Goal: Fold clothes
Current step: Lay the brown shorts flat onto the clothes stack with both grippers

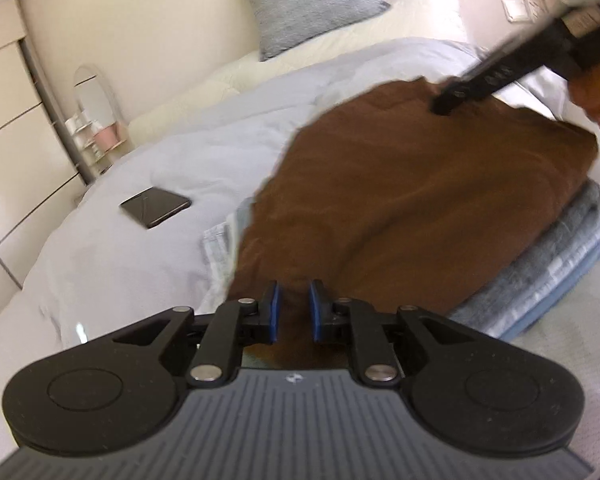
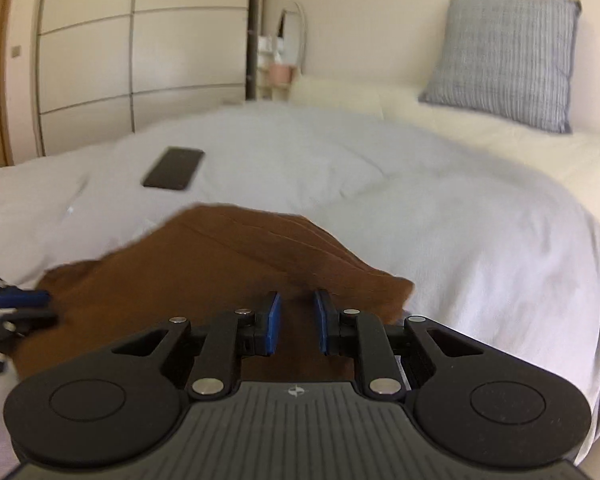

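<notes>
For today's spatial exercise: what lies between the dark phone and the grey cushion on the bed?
In the right wrist view, only the pale blue duvet and cream bedding lie between the phone and the cushion; nothing rests there.

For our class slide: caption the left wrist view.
Brown garment atop a stack of folded clothes on a bed, phone nearby.

One brown garment (image 1: 412, 208) lies on top of a stack of folded clothes (image 1: 556, 264); at least three layers show under it, though the exact number is hard to tell. One dark phone (image 2: 174, 169) sits on the one bed cover (image 2: 420, 184). One grey cushion (image 2: 504, 60) leans at the wall. Two grippers are here, the left gripper (image 1: 294, 308) and the right gripper (image 2: 298, 322).
</notes>
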`<state>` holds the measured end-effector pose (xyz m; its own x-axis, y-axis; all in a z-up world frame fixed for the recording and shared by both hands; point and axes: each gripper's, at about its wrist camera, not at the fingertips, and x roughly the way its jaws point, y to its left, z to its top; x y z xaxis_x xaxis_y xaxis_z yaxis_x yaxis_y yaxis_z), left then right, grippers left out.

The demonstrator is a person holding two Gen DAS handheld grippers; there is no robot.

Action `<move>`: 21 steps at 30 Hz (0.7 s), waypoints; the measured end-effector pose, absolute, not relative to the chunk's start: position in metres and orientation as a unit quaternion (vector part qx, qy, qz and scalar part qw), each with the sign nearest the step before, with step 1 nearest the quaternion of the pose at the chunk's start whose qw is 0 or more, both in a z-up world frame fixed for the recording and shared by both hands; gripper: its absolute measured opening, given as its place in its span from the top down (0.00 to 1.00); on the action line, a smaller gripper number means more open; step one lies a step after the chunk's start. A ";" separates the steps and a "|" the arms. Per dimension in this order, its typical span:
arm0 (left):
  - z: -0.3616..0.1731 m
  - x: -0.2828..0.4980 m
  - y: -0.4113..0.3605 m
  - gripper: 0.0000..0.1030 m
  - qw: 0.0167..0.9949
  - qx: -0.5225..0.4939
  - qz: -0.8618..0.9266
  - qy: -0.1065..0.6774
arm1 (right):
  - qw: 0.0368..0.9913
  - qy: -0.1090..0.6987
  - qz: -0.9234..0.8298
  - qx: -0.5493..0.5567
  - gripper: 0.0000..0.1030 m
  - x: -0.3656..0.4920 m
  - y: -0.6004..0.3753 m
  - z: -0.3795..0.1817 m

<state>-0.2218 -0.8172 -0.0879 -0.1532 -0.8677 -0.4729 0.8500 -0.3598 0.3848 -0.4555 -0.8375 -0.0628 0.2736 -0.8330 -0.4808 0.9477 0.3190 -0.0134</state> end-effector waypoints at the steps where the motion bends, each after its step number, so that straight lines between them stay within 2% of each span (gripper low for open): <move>1: -0.084 -0.216 -0.816 0.80 0.573 0.311 -0.758 -0.007 | 0.787 0.197 -0.569 0.138 0.80 -0.457 -0.830 -0.060; 6: -0.079 -0.192 -0.815 0.81 0.587 0.263 -0.763 0.066 | 0.812 0.180 -0.539 0.131 0.80 -0.450 -0.779 -0.055; 10: -0.094 -0.183 -0.818 0.81 0.581 0.260 -0.763 0.116 | 0.814 0.214 -0.516 0.158 0.79 -0.445 -0.759 -0.086; 18: -0.089 -0.176 -0.804 0.81 0.590 0.258 -0.755 0.125 | 0.802 0.209 -0.529 0.181 0.79 -0.453 -0.740 -0.093; 21: -0.091 -0.172 -0.787 0.85 0.603 0.251 -0.743 0.146 | 0.796 0.201 -0.539 0.188 0.75 -0.457 -0.726 -0.092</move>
